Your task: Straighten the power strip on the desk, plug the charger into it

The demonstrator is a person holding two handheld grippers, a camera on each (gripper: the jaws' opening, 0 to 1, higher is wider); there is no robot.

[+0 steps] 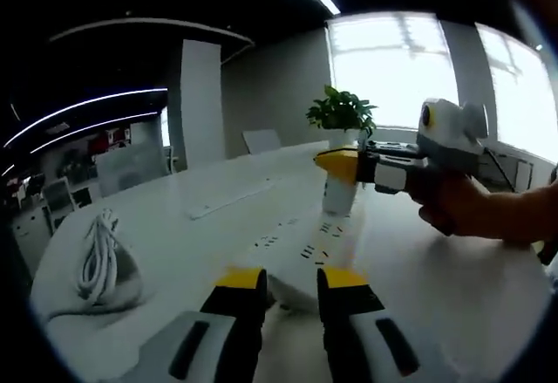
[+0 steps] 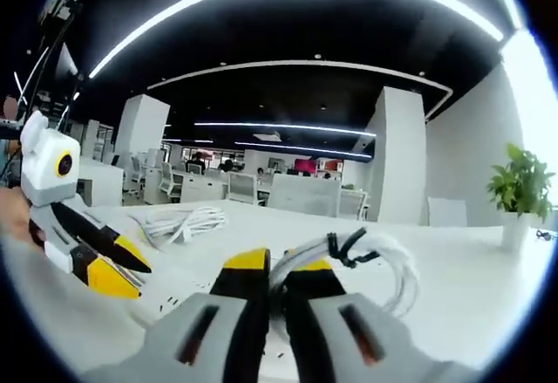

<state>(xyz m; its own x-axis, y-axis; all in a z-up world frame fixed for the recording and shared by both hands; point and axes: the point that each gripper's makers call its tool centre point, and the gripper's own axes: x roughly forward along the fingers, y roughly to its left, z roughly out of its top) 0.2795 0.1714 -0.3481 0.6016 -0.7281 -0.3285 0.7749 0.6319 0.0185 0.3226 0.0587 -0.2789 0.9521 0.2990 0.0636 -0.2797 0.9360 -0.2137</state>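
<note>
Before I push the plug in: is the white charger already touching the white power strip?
No, the white charger in the right gripper hangs just above the white power strip.

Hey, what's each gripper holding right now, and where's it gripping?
The right hand-held gripper pinches the white charger at its top. The left hand-held gripper is open, holding nothing.

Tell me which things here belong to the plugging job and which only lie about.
For the job:
- power strip
- charger, held in the right gripper
- left gripper, open at the strip's near end

Lying about:
- coiled cable
- plant
</note>
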